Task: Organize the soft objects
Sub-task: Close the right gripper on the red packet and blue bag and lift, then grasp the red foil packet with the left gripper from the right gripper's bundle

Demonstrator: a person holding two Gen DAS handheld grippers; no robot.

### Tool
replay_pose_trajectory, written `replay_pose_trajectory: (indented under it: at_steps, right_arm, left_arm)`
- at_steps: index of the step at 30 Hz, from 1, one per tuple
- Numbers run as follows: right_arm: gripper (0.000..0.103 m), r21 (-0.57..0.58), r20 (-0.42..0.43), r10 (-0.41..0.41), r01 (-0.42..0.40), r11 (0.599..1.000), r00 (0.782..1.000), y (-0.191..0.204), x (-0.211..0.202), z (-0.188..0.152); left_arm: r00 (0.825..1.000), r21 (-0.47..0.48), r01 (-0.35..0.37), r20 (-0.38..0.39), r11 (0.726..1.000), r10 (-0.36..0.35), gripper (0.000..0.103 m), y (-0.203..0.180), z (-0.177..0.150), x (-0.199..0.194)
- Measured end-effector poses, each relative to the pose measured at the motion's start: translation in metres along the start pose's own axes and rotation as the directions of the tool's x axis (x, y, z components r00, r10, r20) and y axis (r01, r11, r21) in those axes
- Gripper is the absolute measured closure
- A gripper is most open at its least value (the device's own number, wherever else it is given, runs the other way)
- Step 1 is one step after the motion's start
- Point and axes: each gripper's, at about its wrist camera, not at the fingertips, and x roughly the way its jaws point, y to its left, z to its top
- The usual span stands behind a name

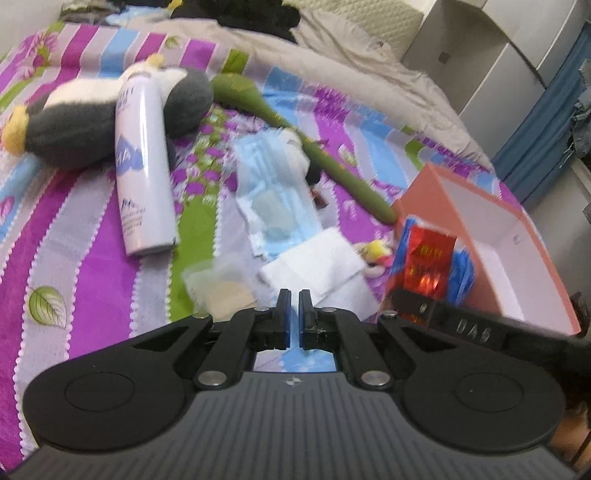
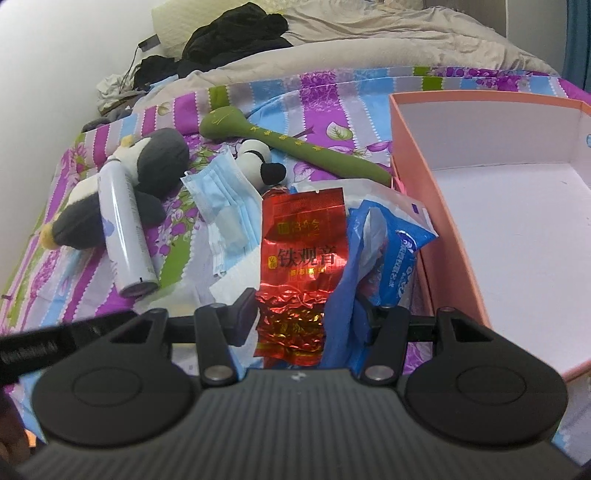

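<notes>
My right gripper (image 2: pixel 303 317) is shut on a red foil tea packet (image 2: pixel 301 254) and a blue tissue pack (image 2: pixel 384 251), held just left of the pink box (image 2: pixel 417 192). The same packet (image 1: pixel 428 266) shows in the left wrist view beside the box (image 1: pixel 424 192). My left gripper (image 1: pixel 294 299) is shut and empty above a white tissue (image 1: pixel 317 269). A grey-and-white plush penguin (image 1: pixel 74 122), a small panda plush (image 2: pixel 258 155), blue face masks (image 1: pixel 273 192) and a green massage stick (image 1: pixel 332 162) lie on the striped bedspread (image 1: pixel 92 295).
A white spray can (image 1: pixel 142 166) leans on the penguin. A clear sachet (image 1: pixel 221 288) and a small yellow toy (image 1: pixel 376 251) lie near the tissue. A beige duvet (image 2: pixel 369 48), dark clothes (image 2: pixel 236 33) and a pillow lie at the bed's far end.
</notes>
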Motion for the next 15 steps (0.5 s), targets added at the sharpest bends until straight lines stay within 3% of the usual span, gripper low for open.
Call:
replay_pose_trajectory:
  at_steps: [15]
  right_arm:
    - [0.047, -0.026, 0.004, 0.063, -0.063, 0.998, 0.998, -0.016, -0.046, 0.005]
  left_arm:
    - [0.996, -0.003, 0.015, 0.086, 1.0, -0.014, 0.099, -0.042, 0.004, -0.045]
